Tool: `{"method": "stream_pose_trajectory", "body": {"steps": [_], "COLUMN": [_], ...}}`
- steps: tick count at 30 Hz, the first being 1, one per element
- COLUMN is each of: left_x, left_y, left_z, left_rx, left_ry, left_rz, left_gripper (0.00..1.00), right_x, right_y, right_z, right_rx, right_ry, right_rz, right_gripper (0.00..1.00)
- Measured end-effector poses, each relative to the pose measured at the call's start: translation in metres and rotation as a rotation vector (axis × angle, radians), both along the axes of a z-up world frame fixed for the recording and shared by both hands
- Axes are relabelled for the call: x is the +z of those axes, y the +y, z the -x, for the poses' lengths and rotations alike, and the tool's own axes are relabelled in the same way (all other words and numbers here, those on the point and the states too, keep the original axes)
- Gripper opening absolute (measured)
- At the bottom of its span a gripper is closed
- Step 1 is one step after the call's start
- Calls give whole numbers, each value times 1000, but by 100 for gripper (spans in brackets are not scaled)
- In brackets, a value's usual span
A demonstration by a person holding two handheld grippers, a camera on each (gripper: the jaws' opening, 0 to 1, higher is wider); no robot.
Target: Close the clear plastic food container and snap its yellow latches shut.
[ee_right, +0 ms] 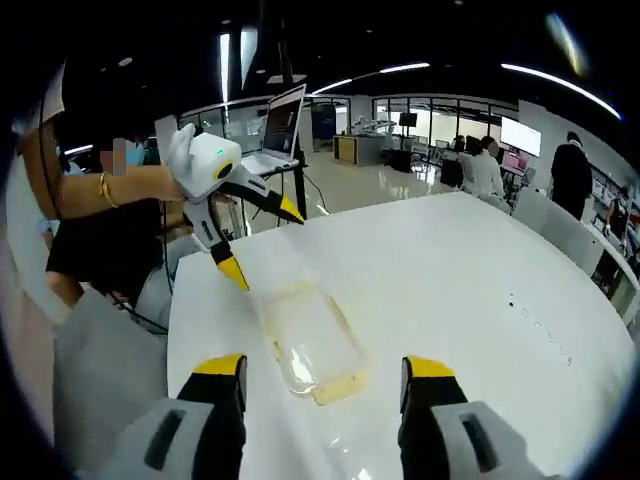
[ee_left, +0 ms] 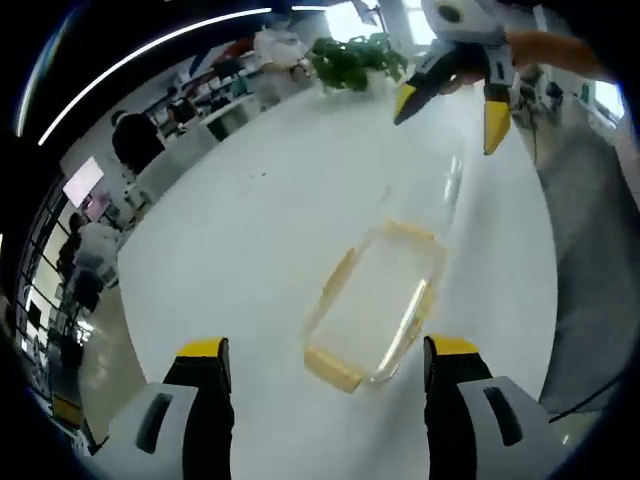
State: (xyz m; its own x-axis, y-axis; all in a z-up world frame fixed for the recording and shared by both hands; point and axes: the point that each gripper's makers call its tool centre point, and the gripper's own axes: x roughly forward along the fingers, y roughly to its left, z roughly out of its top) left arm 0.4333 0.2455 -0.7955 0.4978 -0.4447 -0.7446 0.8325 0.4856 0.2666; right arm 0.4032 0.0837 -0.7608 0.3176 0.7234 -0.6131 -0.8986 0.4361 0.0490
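Clear rectangular plastic container (ee_left: 375,305) with yellow latches on glossy white table (ee_left: 250,230); left gripper (ee_left: 328,362) and right gripper (ee_right: 326,380) both spread wide, empty.

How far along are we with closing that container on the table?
Barely begun, it seems. The container lies on the white table with neither gripper touching it. I cannot tell whether its lid is seated or its yellow latches snapped. In hand: nothing; the left gripper and the right gripper hover open on either side. Left: press the lid down and snap the latches.
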Motion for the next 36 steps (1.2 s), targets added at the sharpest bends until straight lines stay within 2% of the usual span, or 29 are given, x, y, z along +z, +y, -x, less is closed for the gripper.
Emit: {"method": "stream_pose_trajectory", "body": {"steps": [5,9,16,21,25,27,28,32,36], "left_x": [-8,-14,-26,-36,-42,-45,-46,-51,-55], "left_y": [3,3,3,5,7,7,8,6,5], "left_z": [-4,-10,-11,-10,-8,-8,-8,-7,-10], "left_rx": [-46,-56,-154,-180,-203,-213,-218,-236,-241], "left_ry": [12,22,44,81,98,105,109,135,148], "left_rz": [-36,-12,-67,-89,-116,-125,-128,-120,-115], "left_gripper": [77,74,74,73,73,72,72,71,69], "right_x": [-9,-19,-34,-54,-60,-58,-58,-67,-76], "right_y": [3,3,7,10,14,20,21,19,18], "right_z": [0,-3,-7,-4,-3,-2,-4,-8,-8], "right_rx": [34,60,106,192,219,202,198,226,242], "right_ry": [13,12,28,30,47,100,103,79,87], "right_rz": [28,71,108,183,184,118,114,161,179], "right_gripper": [61,61,61,61,60,60,59,59,59]}}
